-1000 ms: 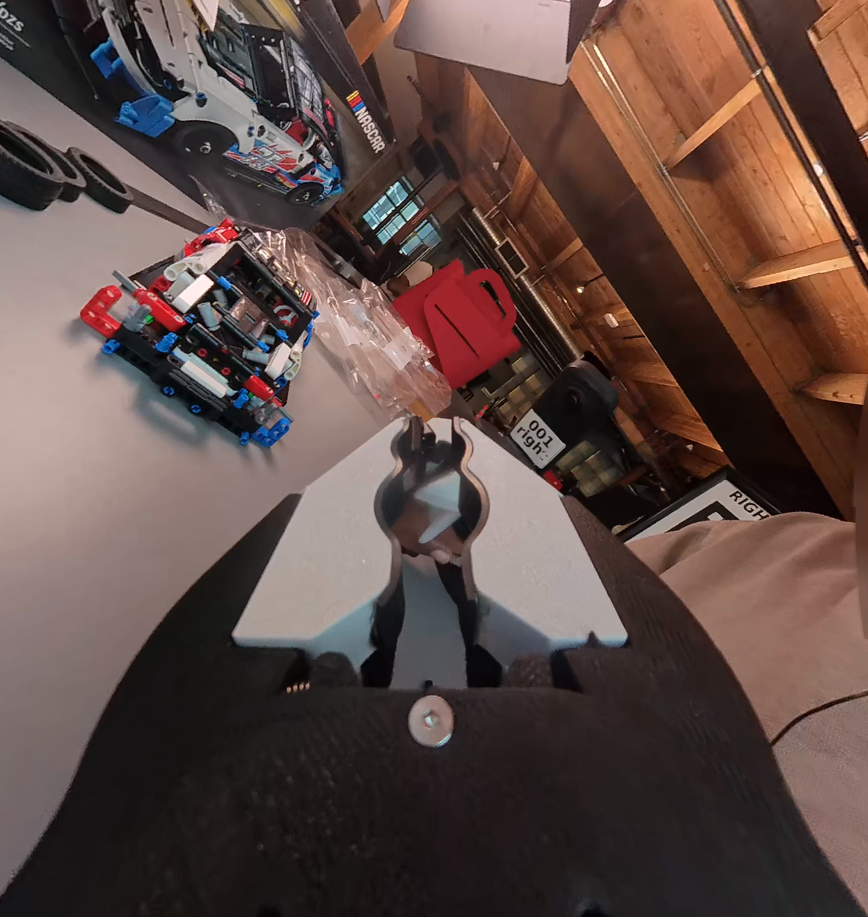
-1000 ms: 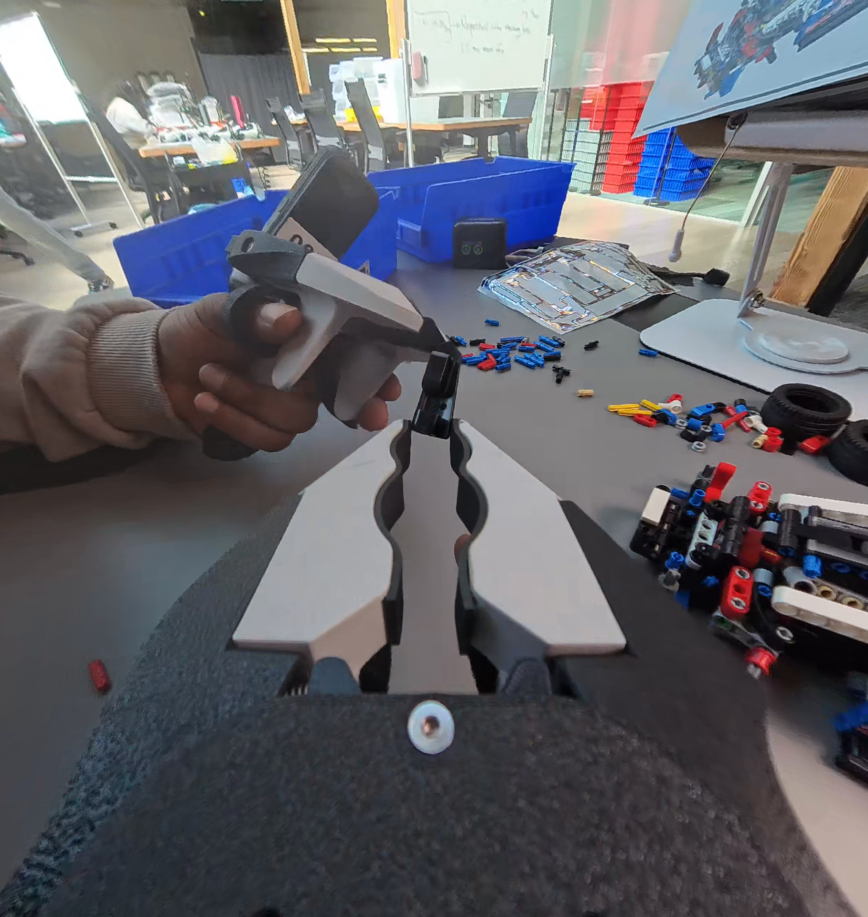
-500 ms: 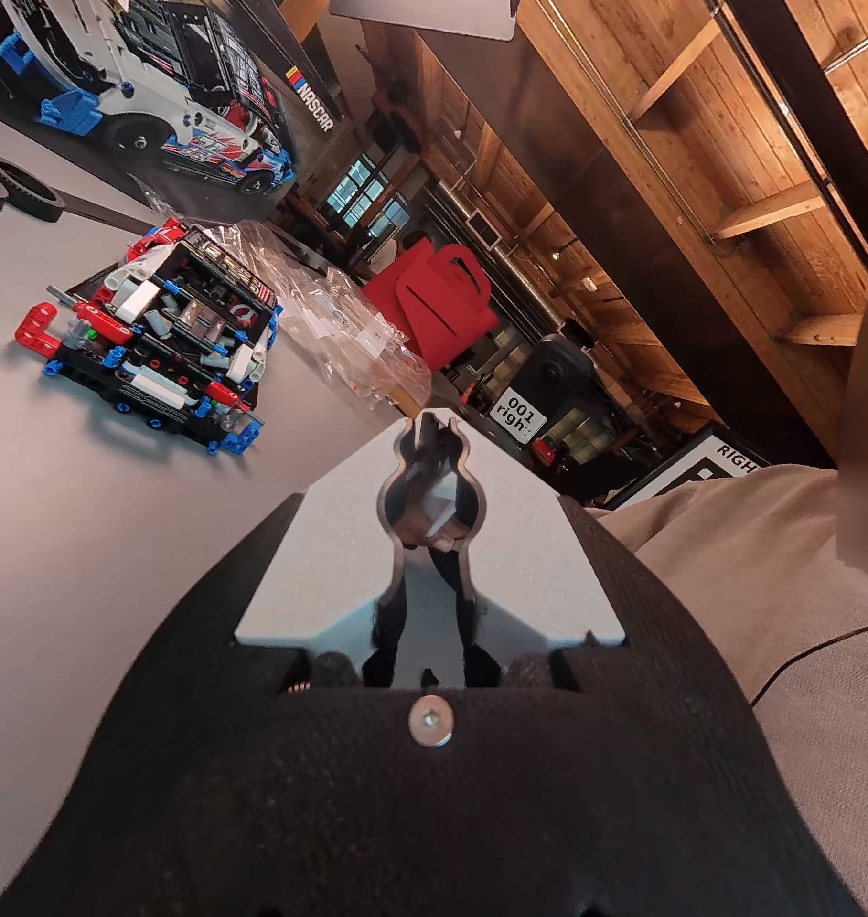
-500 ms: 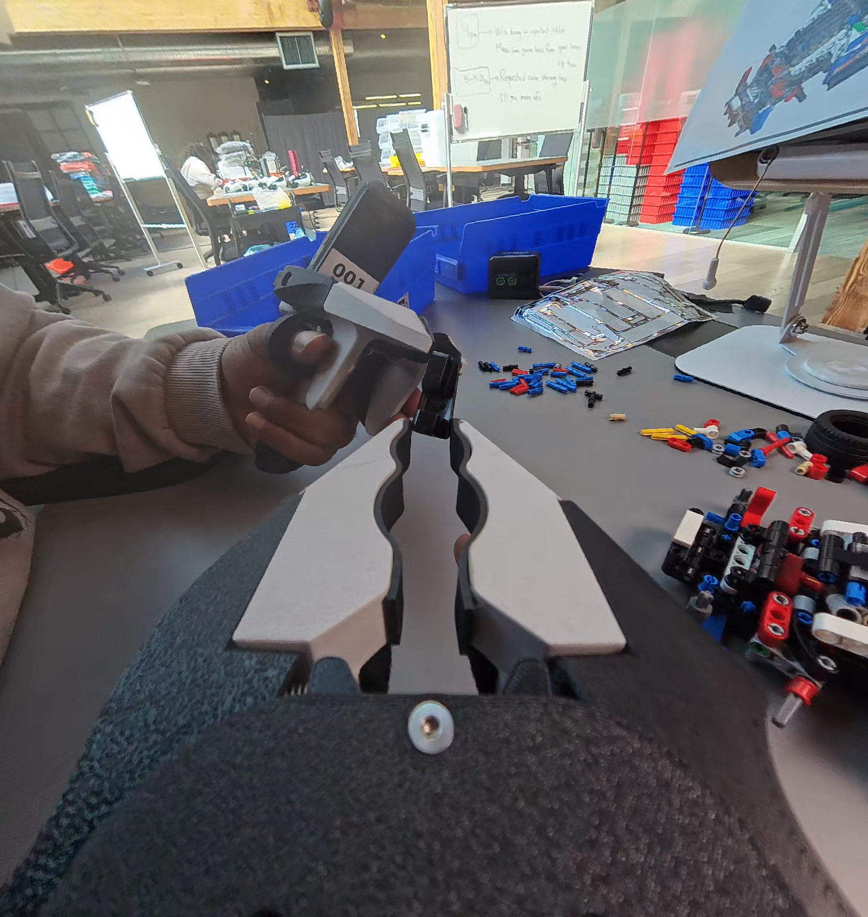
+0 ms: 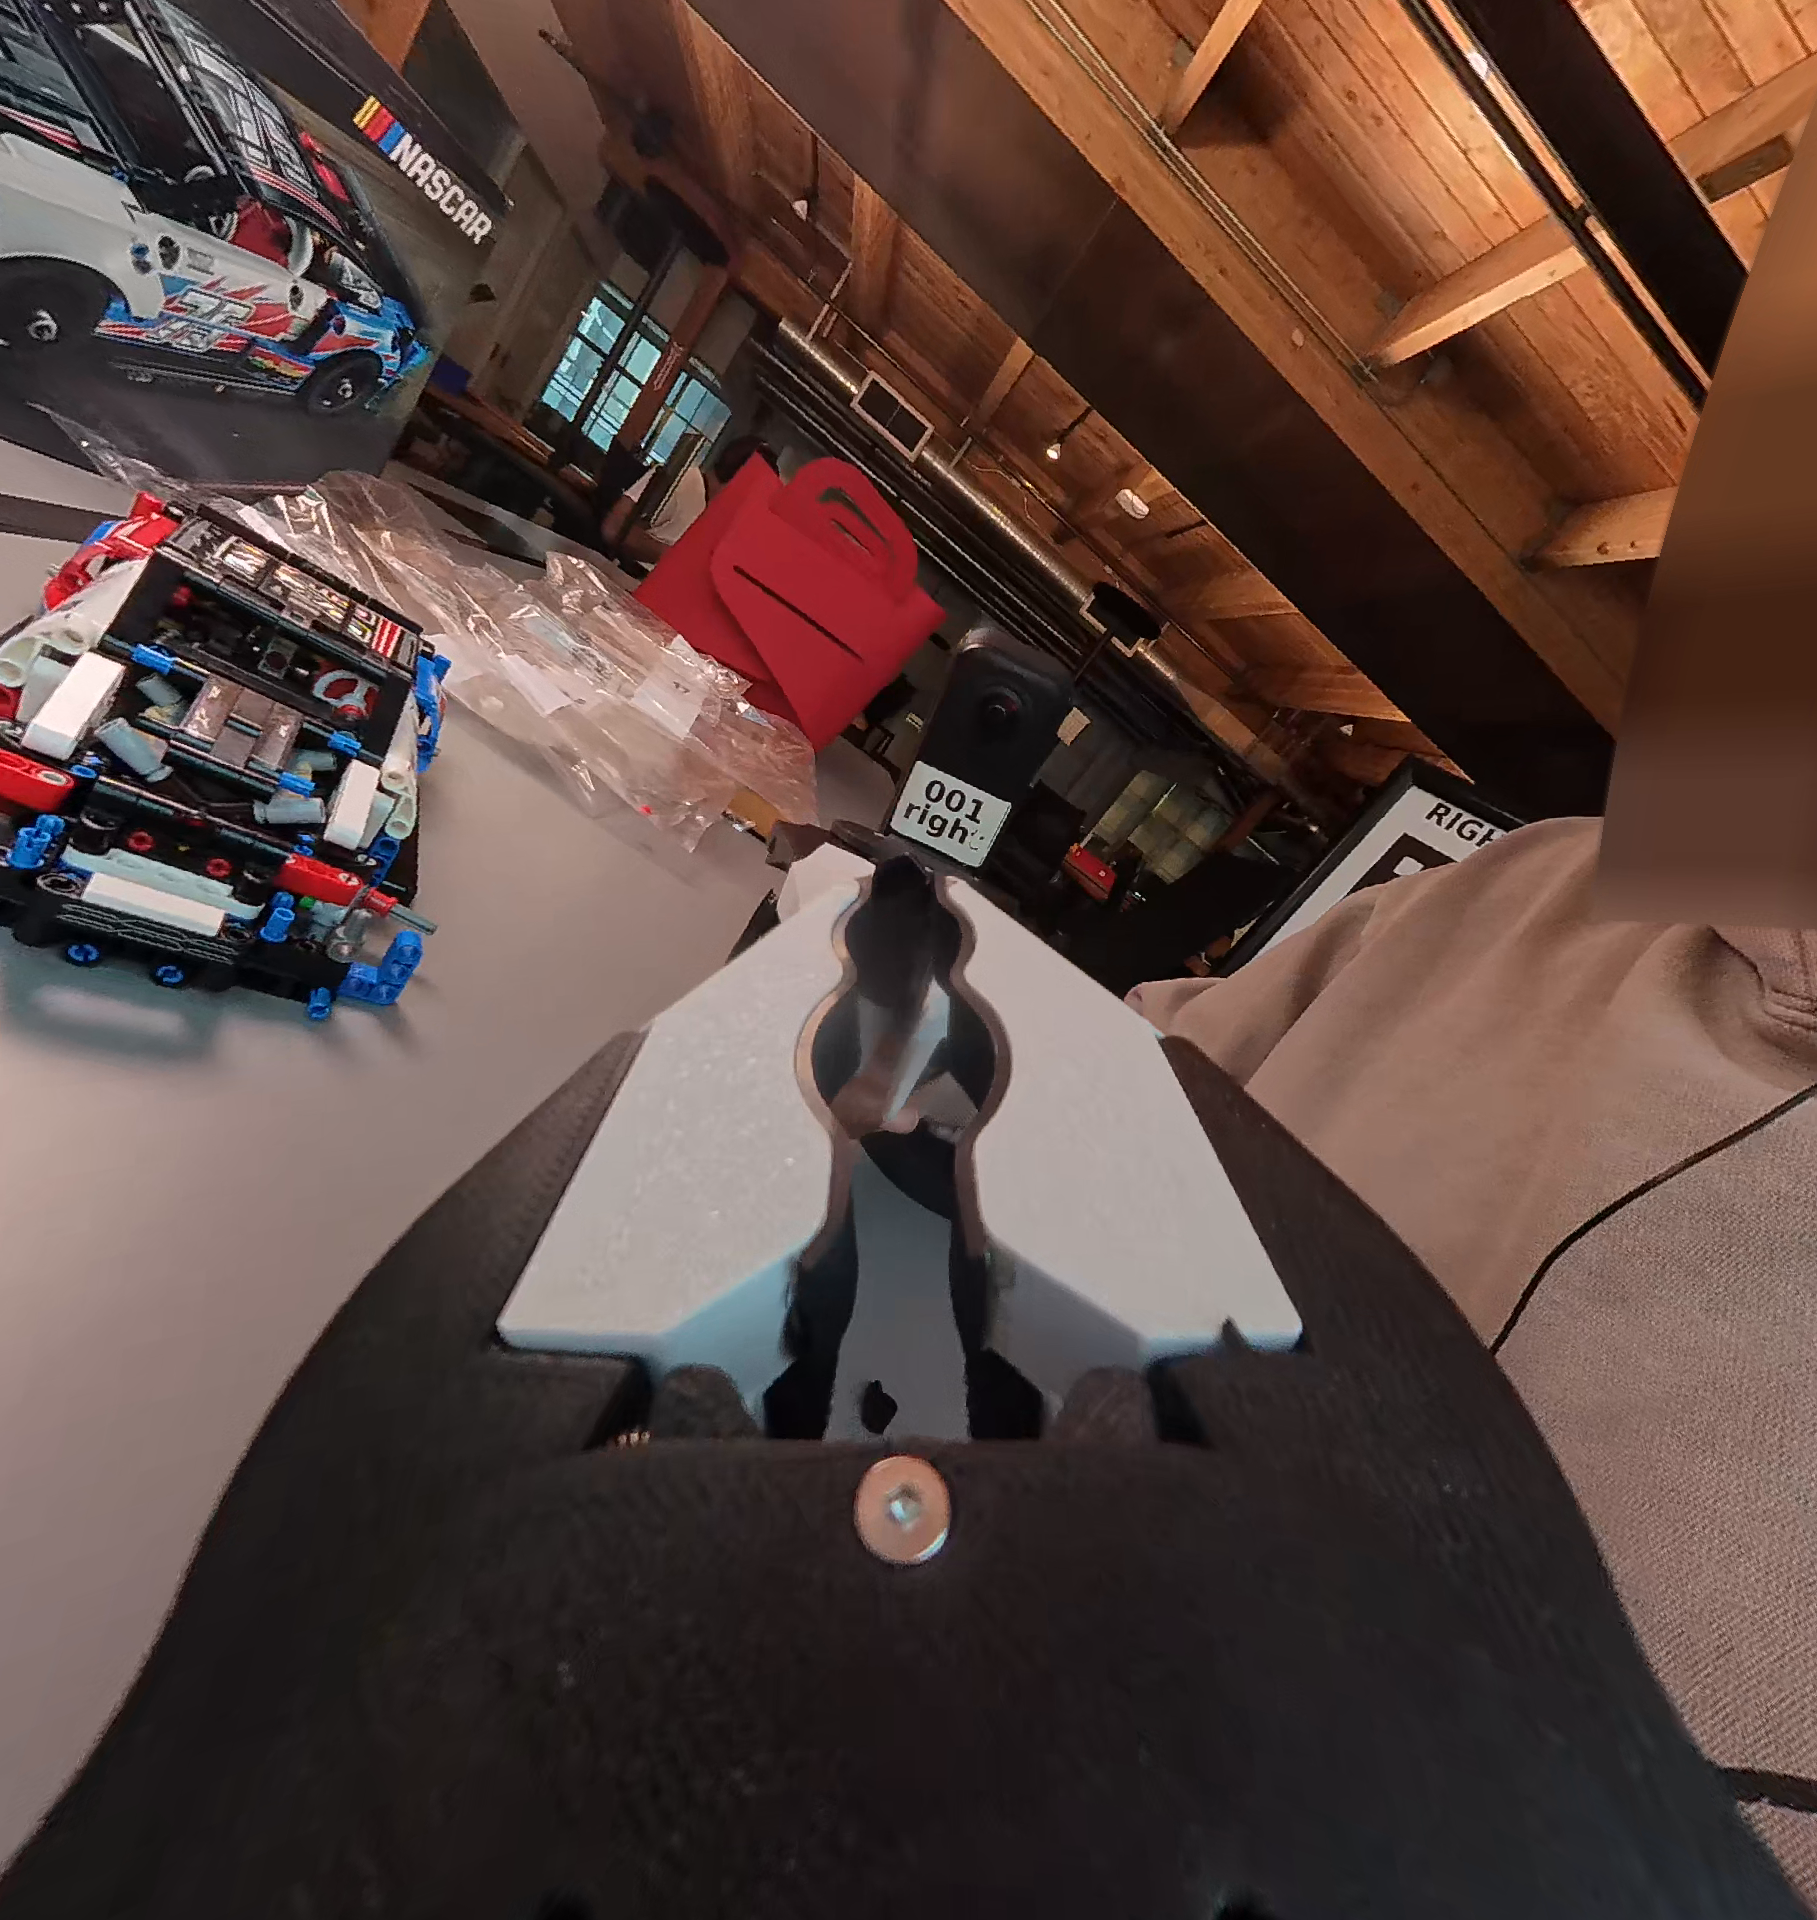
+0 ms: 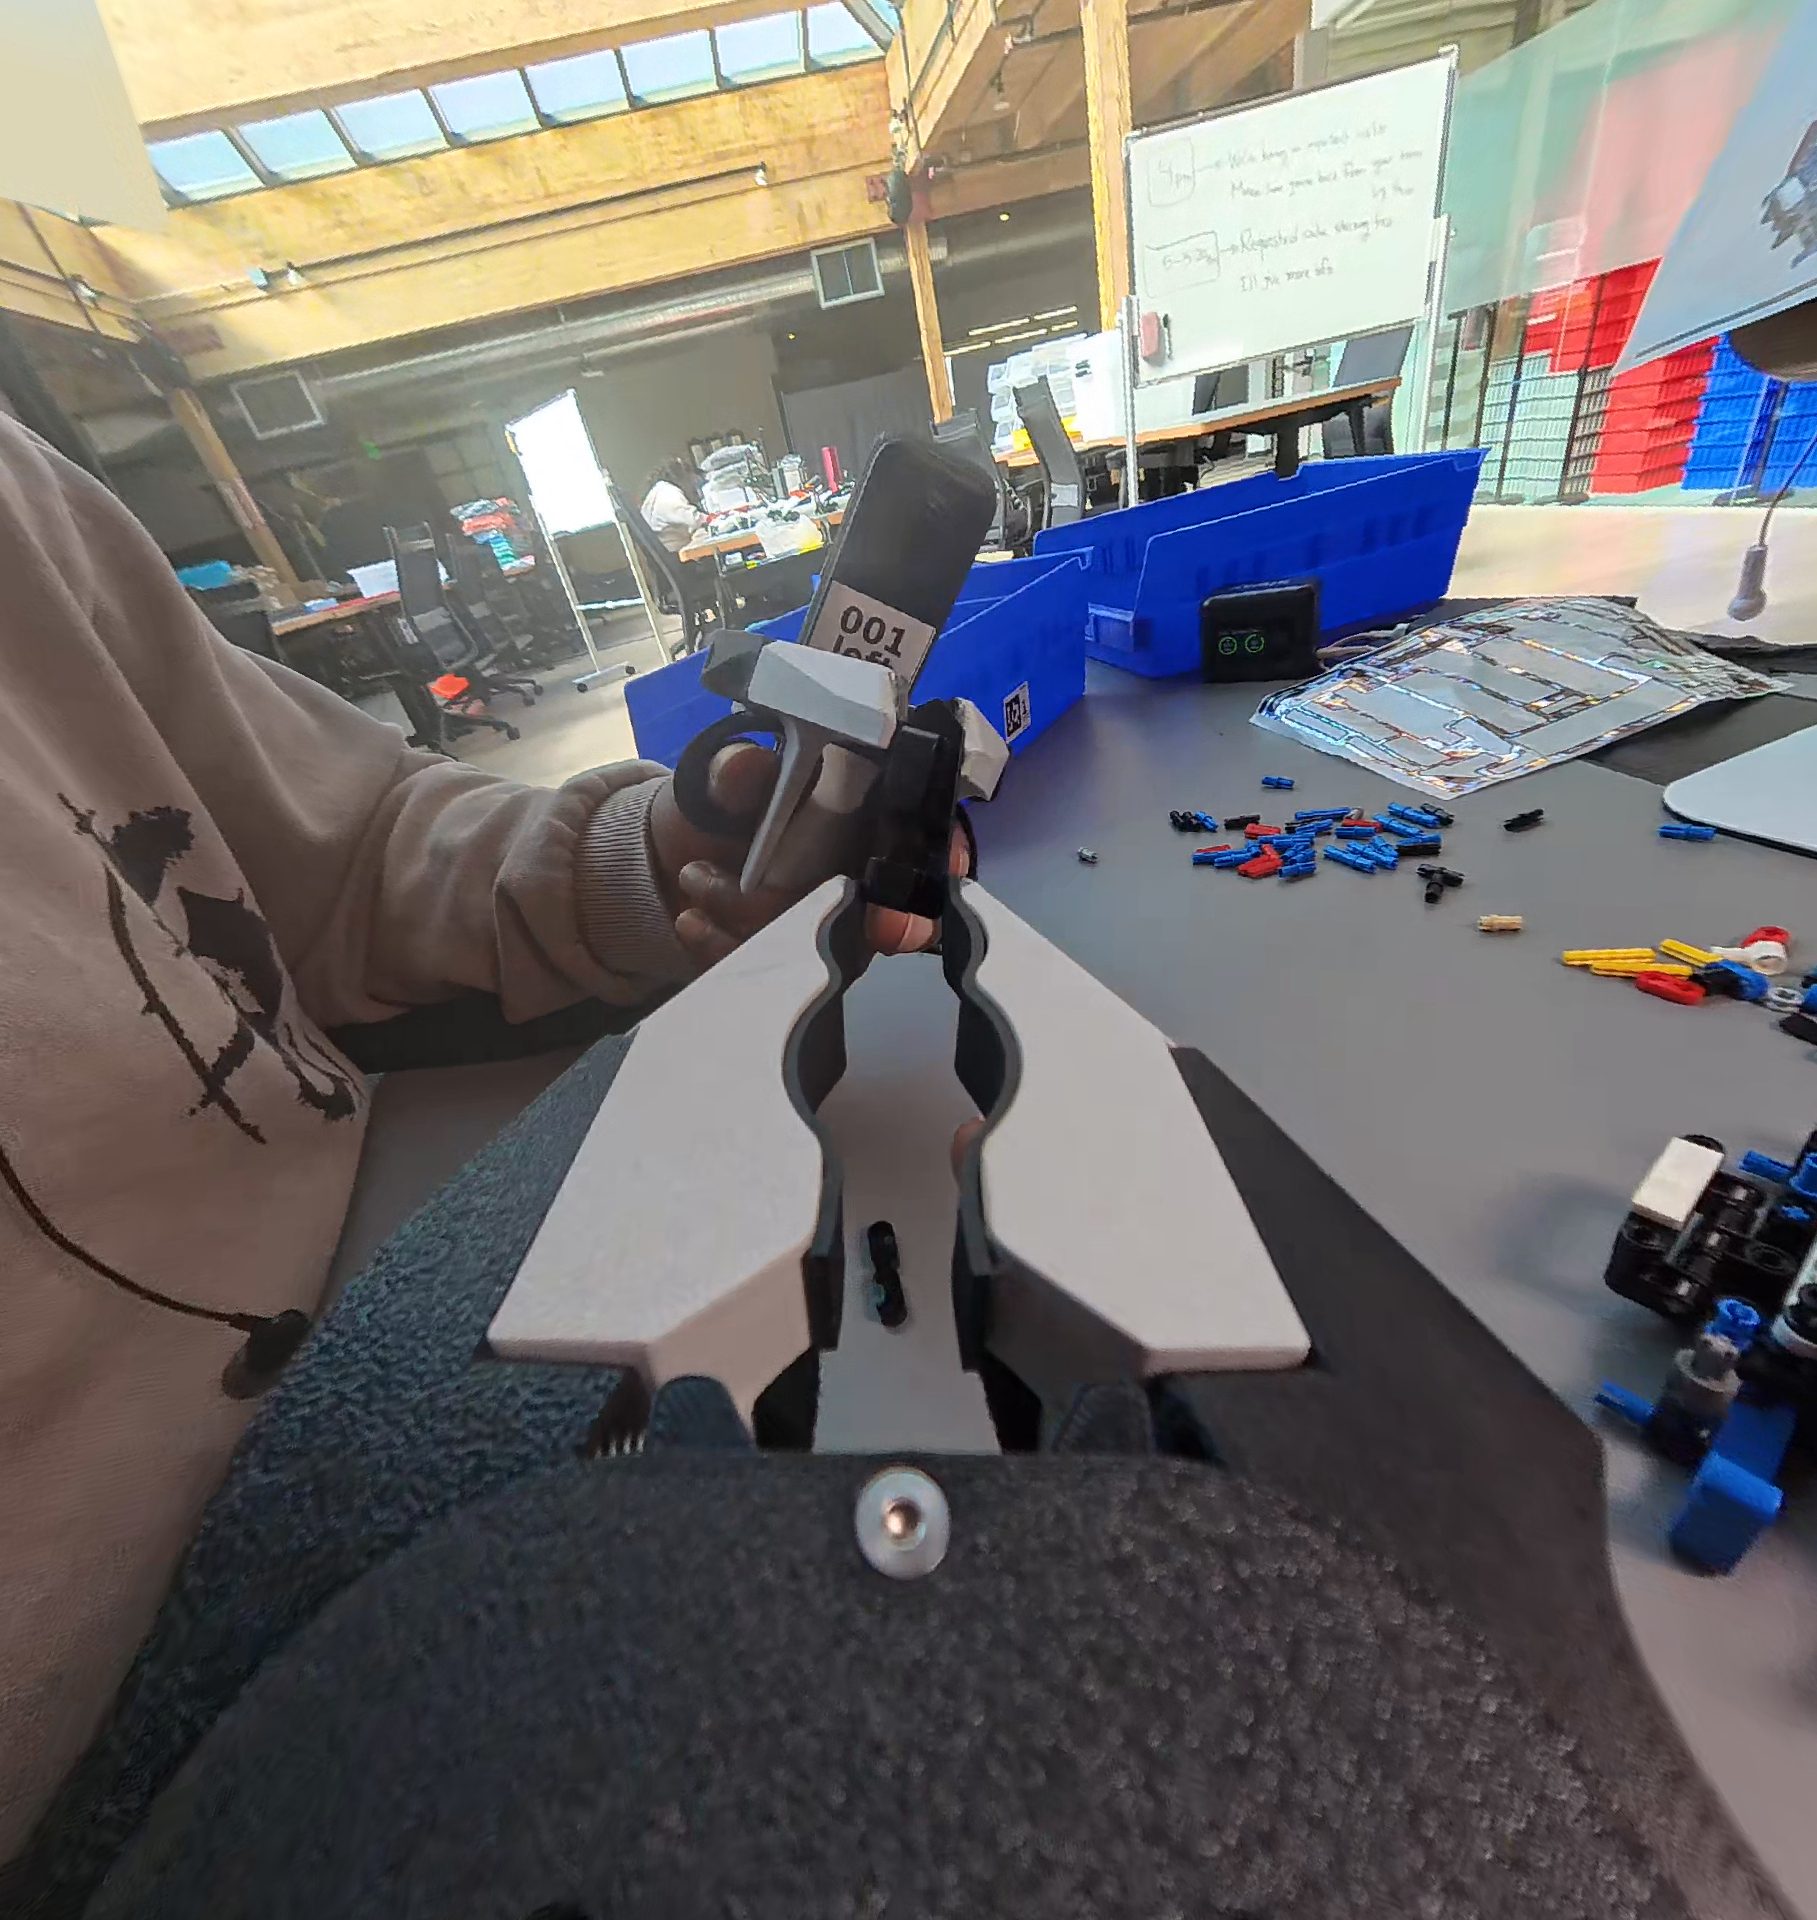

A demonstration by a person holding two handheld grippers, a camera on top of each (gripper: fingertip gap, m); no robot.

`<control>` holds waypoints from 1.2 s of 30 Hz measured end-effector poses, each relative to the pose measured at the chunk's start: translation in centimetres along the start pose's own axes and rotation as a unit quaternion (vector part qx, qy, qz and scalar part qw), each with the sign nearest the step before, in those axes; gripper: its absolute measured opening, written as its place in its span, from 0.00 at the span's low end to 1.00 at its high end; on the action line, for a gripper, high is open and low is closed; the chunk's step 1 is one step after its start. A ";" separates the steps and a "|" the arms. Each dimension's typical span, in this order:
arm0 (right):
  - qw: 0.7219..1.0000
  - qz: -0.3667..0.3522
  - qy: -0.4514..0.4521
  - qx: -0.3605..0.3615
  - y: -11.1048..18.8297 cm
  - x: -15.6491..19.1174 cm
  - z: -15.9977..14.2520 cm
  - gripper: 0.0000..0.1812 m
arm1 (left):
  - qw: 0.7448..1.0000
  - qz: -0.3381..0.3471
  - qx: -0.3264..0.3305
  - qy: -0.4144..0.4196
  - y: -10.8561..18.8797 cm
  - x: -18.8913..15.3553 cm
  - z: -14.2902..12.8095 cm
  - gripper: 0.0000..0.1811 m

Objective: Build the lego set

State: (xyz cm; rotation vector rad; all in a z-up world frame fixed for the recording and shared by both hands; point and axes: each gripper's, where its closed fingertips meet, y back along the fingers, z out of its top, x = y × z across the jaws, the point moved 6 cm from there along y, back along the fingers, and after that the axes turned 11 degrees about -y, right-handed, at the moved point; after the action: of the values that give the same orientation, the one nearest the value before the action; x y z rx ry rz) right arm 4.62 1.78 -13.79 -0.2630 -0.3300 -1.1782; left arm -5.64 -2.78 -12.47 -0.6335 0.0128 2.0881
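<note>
A half-built black, white, red and blue lego car (image 5: 187, 769) stands on the grey table (image 5: 208, 1195); its end also shows in the right wrist view (image 6: 1756, 1247). My left gripper (image 5: 899, 883) is shut on a small black lego piece (image 5: 896, 878) above the table. My right gripper (image 6: 899, 899) faces it tip to tip and is shut on the lower end of the same black piece (image 6: 909, 821). The left gripper (image 6: 919, 764) shows there in a hand. A small black pin (image 6: 883, 1273) lies on the table under my right fingers.
Loose blue, black and red pins (image 6: 1319, 842) and yellow and red parts (image 6: 1662, 966) lie right of the grippers. Blue bins (image 6: 1278, 561) and a foil sheet (image 6: 1486, 707) stand behind. Empty plastic bags (image 5: 592, 675), the set's box (image 5: 156, 239) and a red bag (image 5: 790, 592) are beyond the car.
Both grippers have risen and tilted upward, staying joined on the black piece. The left gripper has turned more upright. A small black pin now shows on the table under my right gripper.
</note>
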 end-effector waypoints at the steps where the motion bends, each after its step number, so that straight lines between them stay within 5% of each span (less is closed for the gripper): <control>1: 1.000 0.001 -0.002 0.000 0.0 -0.1 0.0 0.07 | 1.000 0.001 0.002 -0.001 0.0 0.0 0.0 0.04; 26: 0.999 -0.037 0.002 0.007 0.2 -1.1 -0.2 0.07 | 0.997 0.054 0.030 -0.053 0.4 0.9 -0.2 0.00; 36: 0.993 -0.103 0.049 0.026 0.3 -2.0 -0.5 0.07 | 0.994 0.096 0.028 -0.039 1.0 2.2 -0.3 0.00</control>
State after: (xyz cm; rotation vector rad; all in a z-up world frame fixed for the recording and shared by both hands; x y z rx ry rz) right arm 4.26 3.46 -15.05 -0.1272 -0.3054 -1.3796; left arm -7.27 -1.72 -13.97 -0.5325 0.0916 2.2890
